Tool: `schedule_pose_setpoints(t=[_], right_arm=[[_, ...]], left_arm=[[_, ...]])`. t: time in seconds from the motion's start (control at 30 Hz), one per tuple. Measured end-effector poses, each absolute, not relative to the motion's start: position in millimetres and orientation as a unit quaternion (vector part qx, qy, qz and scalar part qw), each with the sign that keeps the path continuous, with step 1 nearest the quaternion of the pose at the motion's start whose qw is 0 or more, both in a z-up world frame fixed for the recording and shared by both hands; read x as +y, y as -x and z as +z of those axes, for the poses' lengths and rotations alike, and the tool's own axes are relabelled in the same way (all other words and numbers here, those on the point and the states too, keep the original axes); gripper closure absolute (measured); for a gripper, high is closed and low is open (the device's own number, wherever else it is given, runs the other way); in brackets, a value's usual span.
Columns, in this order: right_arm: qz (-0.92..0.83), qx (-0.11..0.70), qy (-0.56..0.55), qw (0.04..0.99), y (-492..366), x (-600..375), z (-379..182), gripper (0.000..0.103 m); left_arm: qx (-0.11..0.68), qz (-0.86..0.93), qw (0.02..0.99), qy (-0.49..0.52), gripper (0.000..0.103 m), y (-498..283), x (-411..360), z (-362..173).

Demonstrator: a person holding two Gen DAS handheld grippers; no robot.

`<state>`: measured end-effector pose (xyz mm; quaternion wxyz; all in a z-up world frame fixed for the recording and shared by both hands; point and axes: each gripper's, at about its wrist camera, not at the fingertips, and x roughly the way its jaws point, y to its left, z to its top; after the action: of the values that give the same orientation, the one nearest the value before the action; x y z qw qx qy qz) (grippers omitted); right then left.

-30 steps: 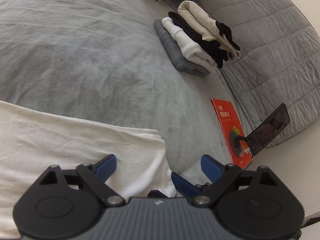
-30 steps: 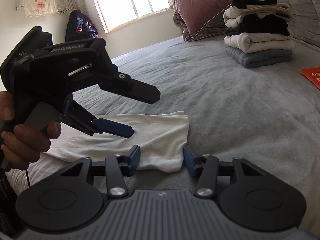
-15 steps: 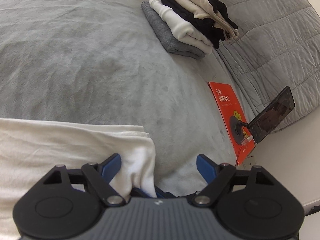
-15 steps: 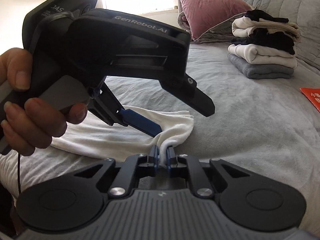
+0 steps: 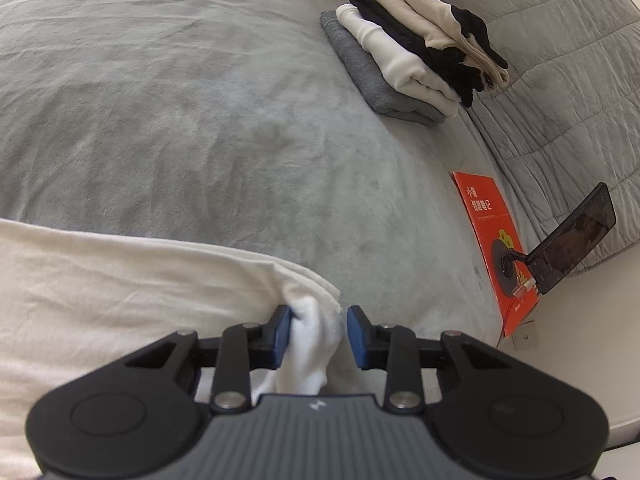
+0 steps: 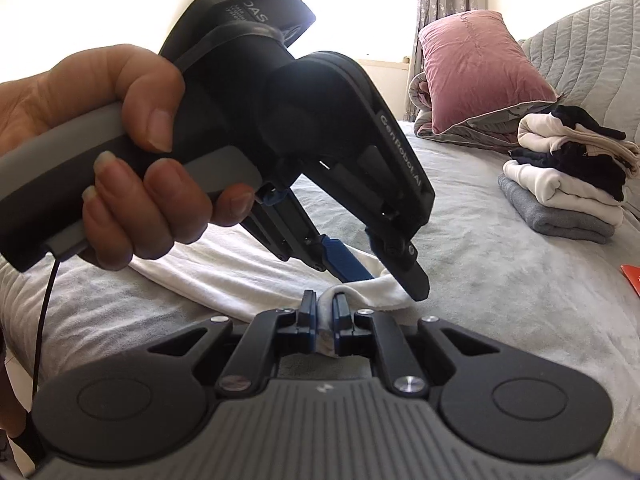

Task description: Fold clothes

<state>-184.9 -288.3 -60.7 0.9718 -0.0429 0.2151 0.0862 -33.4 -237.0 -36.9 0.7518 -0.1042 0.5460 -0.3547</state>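
A folded white garment lies on the grey bed cover, at the lower left of the left wrist view. Its bunched corner stands between the jaws of my left gripper, which are closing. The left pad touches the cloth and a gap shows at the right pad. In the right wrist view my right gripper is shut on a pinched fold of the same white garment. A hand holds the left gripper just beyond it, fingers pointing down astride the corner.
A stack of folded clothes in grey, white, black and beige sits far right near the quilted headboard. A red booklet and a phone on a stand are at the bed's right edge. A pink pillow lies at the back.
My right gripper shut on the garment's edge. My left gripper's jaws narrowed from wide apart to close around the raised corner. The left gripper came nearer in the right wrist view.
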Motion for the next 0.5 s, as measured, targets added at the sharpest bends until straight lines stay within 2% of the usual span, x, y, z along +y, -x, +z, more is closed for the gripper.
schedule_pose_setpoints(t=[0.1,0.17,0.27,0.33,0.4,0.5], right_arm=[[0.087,0.220,0.048,0.970,184,-285,-63,0.093],[0.088,0.220,0.054,0.970,183,-283,-64,0.093],[0.088,0.220,0.057,0.970,182,-283,-65,0.093],[0.088,0.221,0.057,0.970,184,-282,-65,0.093],[0.087,0.220,0.057,0.970,184,-281,-66,0.093],[0.089,0.219,0.057,0.970,186,-282,-64,0.093]], left_arm=[[0.540,-0.367,0.753,0.085,0.055,38,-238,-33],[0.532,-0.368,0.761,0.057,0.056,43,-243,-31],[0.515,-0.355,0.780,0.009,0.064,53,-251,-28],[0.501,-0.342,0.795,-0.022,0.076,59,-256,-26],[0.493,-0.323,0.807,-0.028,0.093,61,-253,-25],[0.496,-0.308,0.812,0.006,0.096,57,-239,-24]])
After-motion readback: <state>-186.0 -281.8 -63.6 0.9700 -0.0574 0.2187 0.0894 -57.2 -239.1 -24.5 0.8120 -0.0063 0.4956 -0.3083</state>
